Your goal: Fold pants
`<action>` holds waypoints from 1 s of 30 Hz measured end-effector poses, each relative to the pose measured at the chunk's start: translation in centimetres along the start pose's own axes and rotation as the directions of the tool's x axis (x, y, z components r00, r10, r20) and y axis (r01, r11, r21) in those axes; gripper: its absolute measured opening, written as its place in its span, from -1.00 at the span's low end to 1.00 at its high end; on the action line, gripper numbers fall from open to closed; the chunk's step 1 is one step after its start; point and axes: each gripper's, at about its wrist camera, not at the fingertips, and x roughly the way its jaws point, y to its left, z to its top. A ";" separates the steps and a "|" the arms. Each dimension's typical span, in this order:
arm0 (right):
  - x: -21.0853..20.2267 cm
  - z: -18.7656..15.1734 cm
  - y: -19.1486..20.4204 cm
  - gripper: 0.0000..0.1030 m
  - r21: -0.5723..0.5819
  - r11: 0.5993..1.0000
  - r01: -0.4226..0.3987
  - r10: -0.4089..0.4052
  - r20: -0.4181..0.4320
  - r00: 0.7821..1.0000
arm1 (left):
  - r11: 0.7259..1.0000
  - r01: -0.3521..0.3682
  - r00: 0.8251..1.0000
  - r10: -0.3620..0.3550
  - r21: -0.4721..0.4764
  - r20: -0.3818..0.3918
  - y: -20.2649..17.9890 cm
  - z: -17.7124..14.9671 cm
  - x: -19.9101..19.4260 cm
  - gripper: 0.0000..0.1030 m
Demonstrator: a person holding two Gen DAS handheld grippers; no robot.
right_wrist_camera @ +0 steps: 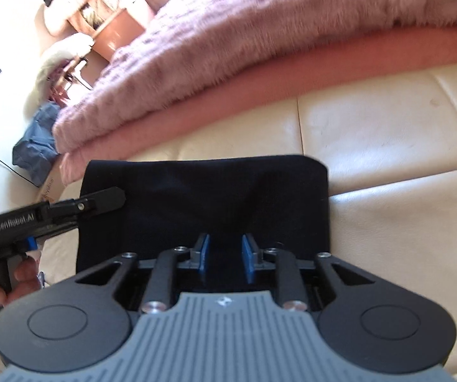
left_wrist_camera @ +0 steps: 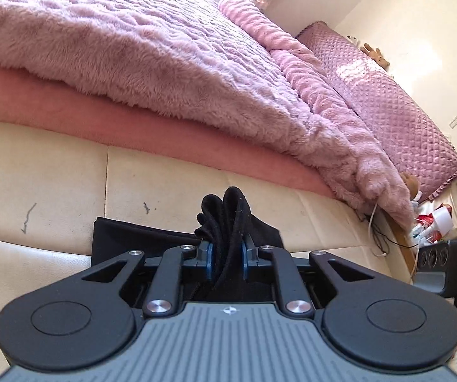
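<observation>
While one tool (left_wrist_camera: 226,262) pinches, one pants (right_wrist_camera: 203,200).

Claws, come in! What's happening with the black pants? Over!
Left claw shut on bunched black fabric pants. Right claw open over the folded part on the cream leather bench. Nothing in the way.

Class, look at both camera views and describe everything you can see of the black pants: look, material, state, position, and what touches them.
The black pants look like soft, matte knit fabric, already folded into a compact rectangular bundle. They lie flat on the cream leather bench below the fluffy pink blanket. The left gripper is shut on a bunched edge, lifting several layers. The right gripper is open, its blue pads apart over the fabric.
</observation>
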 end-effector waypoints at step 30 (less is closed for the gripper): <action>4.1 1.7 1.3 -1.00 -0.256 0.944 0.210 -0.190 0.104 0.976 | 0.992 -0.112 0.994 0.112 -0.056 -0.007 6.5 -2.6 2.0 -0.84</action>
